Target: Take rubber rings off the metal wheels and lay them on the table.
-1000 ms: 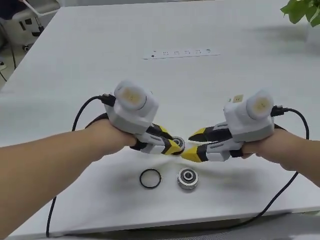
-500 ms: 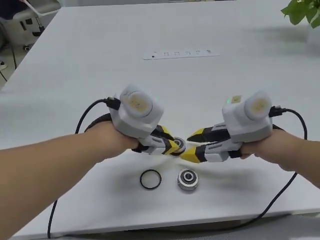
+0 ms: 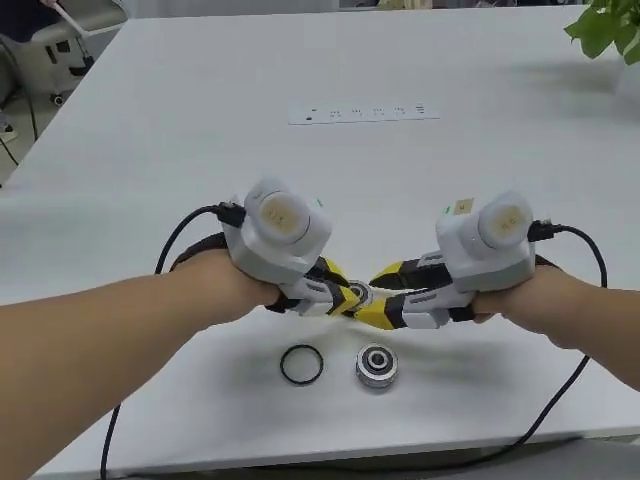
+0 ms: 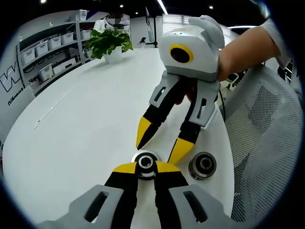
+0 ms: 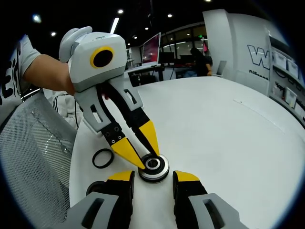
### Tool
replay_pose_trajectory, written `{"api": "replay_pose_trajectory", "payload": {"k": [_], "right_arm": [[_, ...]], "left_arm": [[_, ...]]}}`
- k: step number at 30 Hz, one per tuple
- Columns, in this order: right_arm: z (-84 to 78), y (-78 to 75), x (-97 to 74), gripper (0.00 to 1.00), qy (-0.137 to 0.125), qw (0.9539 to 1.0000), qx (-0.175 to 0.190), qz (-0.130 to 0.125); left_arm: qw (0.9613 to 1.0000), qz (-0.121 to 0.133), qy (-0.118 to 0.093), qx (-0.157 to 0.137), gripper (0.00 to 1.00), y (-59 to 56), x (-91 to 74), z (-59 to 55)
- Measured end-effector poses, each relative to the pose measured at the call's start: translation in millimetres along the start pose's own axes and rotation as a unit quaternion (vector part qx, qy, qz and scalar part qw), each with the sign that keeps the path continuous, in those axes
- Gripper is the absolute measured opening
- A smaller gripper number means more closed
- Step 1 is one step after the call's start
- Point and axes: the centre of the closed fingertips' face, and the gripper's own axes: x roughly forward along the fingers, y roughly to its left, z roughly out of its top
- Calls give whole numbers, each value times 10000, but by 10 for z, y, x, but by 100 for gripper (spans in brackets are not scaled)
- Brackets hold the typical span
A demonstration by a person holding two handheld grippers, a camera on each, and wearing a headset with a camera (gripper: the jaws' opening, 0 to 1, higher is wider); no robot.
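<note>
Metal wheel (image 3: 358, 293) with a dark band round its rim is held clear above the table (image 3: 200, 150), near its front edge. The left gripper (image 3: 350, 297) is clamped narrowly on the wheel at its centre. The right gripper (image 3: 368, 296) faces it from the right, jaws parted, tips close beside the wheel's rim; contact cannot be confirmed. Below, on the table, a loose rubber ring (image 3: 301, 364) lies just left of a second wheel (image 3: 376, 364), apart. A power strip (image 3: 364, 113) lies far back.
</note>
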Motion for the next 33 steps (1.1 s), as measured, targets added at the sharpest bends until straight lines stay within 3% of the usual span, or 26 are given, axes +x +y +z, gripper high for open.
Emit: {"api": "replay_pose_trajectory", "payload": {"k": [12, 33], "right_arm": [[-5, 19, 91, 29, 7, 10000, -29, -71], [-44, -1, 6, 20, 36, 9999, -34, -136]], "left_arm": [[10000, 81, -13, -28, 7, 0, 1, -3], [9999, 114, -4, -51, 7, 1, 7, -2]]}}
